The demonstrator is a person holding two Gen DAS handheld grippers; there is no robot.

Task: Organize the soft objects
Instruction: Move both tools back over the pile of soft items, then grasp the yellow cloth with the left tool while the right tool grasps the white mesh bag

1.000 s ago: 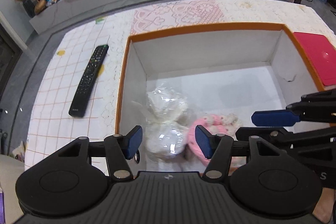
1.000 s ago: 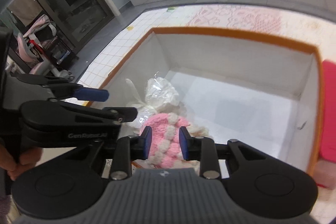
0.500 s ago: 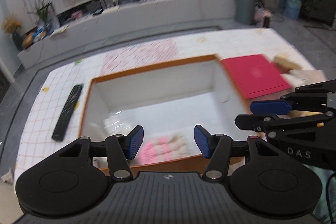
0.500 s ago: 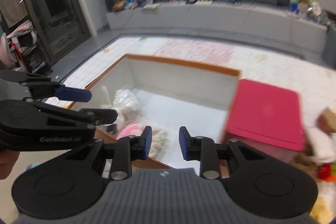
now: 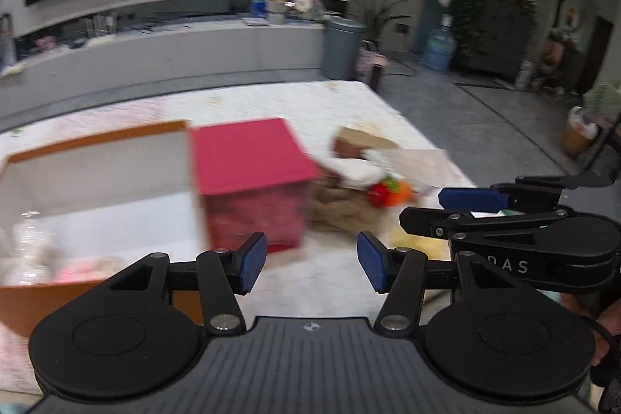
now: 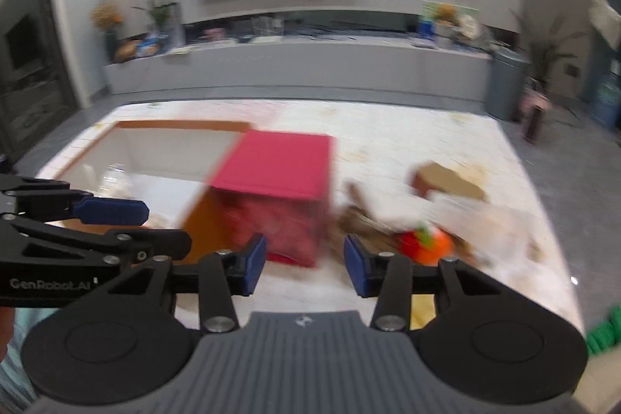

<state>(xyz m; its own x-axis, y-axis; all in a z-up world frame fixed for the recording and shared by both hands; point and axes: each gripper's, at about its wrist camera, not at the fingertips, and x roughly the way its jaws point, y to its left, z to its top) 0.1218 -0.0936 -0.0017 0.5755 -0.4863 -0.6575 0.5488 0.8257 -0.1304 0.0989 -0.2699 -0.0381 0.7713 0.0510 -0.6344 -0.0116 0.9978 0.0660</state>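
Note:
The orange-rimmed white box [image 5: 93, 150] stands at the left on the table, with a pink-and-white plush [image 5: 77, 268] and a clear bag [image 5: 27, 239] blurred inside its near corner. The box also shows in the right wrist view [image 6: 155, 142]. A pile of soft things lies right of the red box: a red-orange plush [image 5: 390, 191] [image 6: 427, 245], a white cloth [image 5: 357, 171] and a brown fuzzy piece [image 5: 341, 208]. My left gripper [image 5: 310, 262] is open and empty above the table. My right gripper [image 6: 304, 264] is open and empty, in front of the red box.
A red box [image 5: 252, 181] [image 6: 277, 198] stands between the white box and the pile. A brown block [image 6: 446, 183] lies behind the pile. A green thing [image 6: 603, 332] shows at the right edge. The table's right edge drops to grey floor.
Both grippers have pulled up and back out of the white box and swung right toward the pile. The right gripper let go of the pink plush, which stays in the box, and opened wider.

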